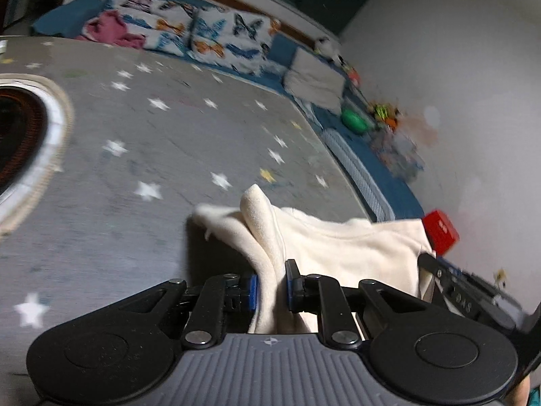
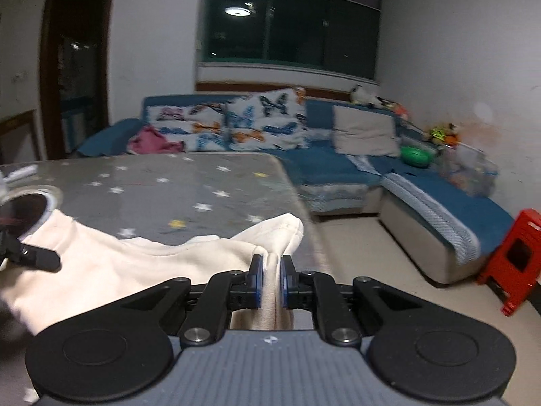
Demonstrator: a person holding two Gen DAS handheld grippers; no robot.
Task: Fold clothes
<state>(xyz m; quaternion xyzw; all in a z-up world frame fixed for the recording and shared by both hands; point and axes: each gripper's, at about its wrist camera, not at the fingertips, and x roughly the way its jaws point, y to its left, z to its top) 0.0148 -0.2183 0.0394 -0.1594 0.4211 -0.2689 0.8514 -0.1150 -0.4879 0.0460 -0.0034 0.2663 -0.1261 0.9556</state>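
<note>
Both your left hand-held gripper (image 1: 271,286) and right hand-held gripper (image 2: 270,280) are clamped on the cream fleece garment (image 2: 111,264), stretched between them above the grey star-print bench (image 2: 189,182), its long axis hand to hand, neither nearer.

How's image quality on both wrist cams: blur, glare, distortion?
Left wrist: motion-smeared grey star-print table cover and sofa; cream fleece garment in the tongs stays sharp; heavy fisheye curve. Right wrist: milder blur; ceiling lamp reflected in the dark window; dim corners.
</note>
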